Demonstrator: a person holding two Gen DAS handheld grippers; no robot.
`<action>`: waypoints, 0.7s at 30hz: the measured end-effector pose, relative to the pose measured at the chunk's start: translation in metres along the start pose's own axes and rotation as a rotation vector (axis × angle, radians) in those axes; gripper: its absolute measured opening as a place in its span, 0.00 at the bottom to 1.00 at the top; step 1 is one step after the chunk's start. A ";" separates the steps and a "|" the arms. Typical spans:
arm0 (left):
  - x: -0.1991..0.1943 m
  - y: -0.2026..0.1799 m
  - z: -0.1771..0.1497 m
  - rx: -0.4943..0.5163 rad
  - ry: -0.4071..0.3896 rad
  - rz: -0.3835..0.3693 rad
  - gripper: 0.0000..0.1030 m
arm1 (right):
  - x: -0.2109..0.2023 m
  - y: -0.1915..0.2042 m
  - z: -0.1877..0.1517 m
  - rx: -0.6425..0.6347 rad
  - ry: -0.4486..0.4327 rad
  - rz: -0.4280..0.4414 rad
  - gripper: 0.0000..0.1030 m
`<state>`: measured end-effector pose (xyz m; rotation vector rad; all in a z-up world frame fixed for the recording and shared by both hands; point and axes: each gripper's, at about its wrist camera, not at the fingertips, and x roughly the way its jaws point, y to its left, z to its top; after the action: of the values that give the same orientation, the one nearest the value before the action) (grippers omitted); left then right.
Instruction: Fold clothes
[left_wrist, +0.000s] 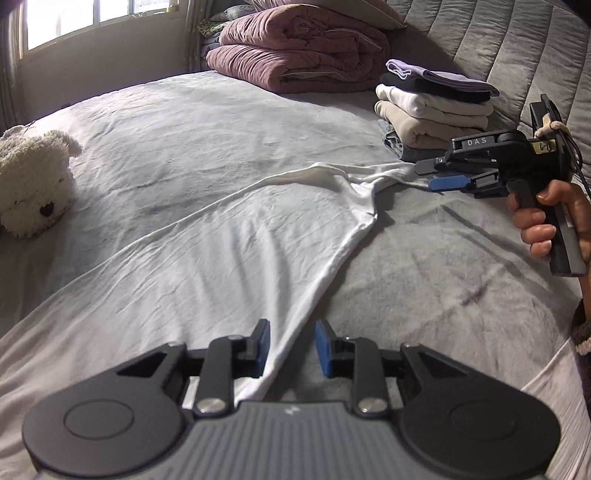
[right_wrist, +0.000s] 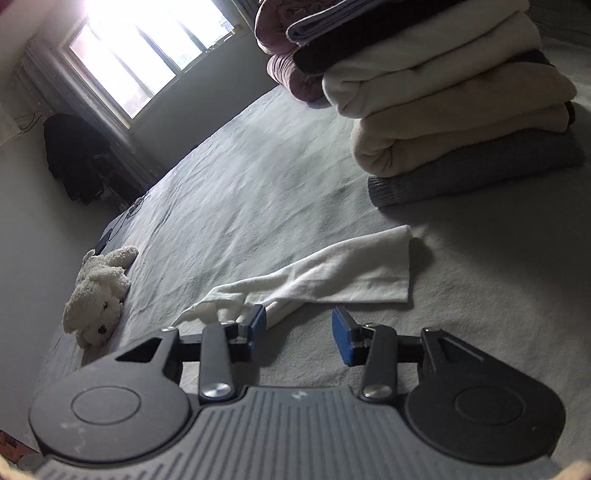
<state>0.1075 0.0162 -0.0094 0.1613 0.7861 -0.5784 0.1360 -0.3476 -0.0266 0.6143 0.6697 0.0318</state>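
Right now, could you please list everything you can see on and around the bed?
shirt: one, white, spread flat on the bed, one sleeve stretched toward the clothes pile
clothes pile: one stack of folded clothes, lilac, black, cream and grey, far right on the bed
quilt: one, dusty pink, folded, at the head of the bed
toy dog: one, white, plush, at the left edge of the bed
bed: one, grey cover
window: one, bright, far wall
left gripper: black with blue pads, open over the shirt's edge
right gripper: black with blue pads, open by the sleeve
hand: one, holding the right gripper's handle
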 end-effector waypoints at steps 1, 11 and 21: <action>0.003 -0.002 0.006 -0.006 -0.008 0.001 0.27 | -0.001 -0.006 0.001 0.010 -0.008 -0.021 0.43; 0.072 -0.012 0.040 -0.253 -0.183 0.027 0.35 | 0.013 -0.024 -0.008 0.071 -0.089 -0.062 0.43; 0.097 -0.013 0.023 -0.288 -0.255 -0.008 0.49 | 0.024 0.006 -0.022 -0.126 -0.124 -0.243 0.16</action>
<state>0.1689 -0.0442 -0.0606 -0.1779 0.6136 -0.4757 0.1430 -0.3252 -0.0508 0.4073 0.6133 -0.1877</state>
